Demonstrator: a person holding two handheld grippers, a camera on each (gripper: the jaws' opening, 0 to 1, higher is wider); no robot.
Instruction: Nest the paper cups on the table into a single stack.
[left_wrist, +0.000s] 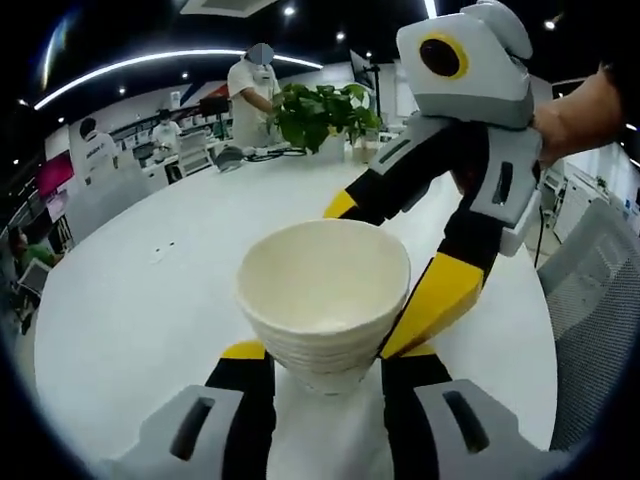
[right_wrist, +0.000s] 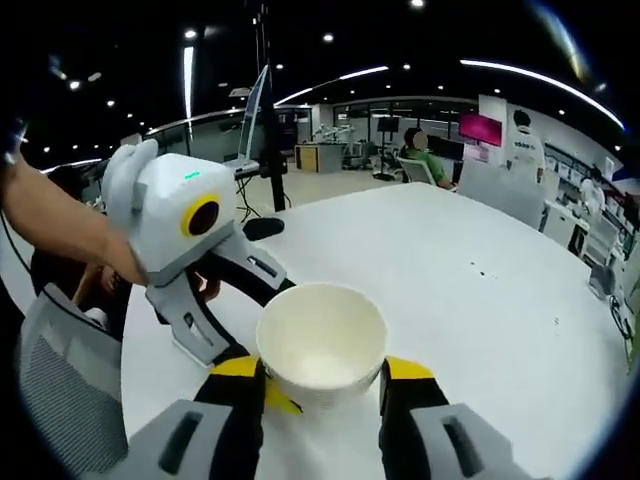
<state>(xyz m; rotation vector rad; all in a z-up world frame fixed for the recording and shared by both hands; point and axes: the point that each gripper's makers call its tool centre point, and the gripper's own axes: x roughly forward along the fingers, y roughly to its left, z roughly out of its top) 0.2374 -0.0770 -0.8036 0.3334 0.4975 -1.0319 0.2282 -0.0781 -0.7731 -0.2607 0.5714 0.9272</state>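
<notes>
A white paper cup with ribbed rims of nested cups below its lip stands over the white round table. My left gripper is shut on the lower part of this cup stack, one yellow-tipped jaw on each side. My right gripper comes in from the right, with its jaws against the back and right side of the cup. In the right gripper view the cup sits between my right gripper, which is shut on it. My left gripper reaches the cup from the left.
A potted green plant and a standing person are at the table's far edge. A mesh chair stands by the table, seen also as a chair back. People sit at desks beyond the table.
</notes>
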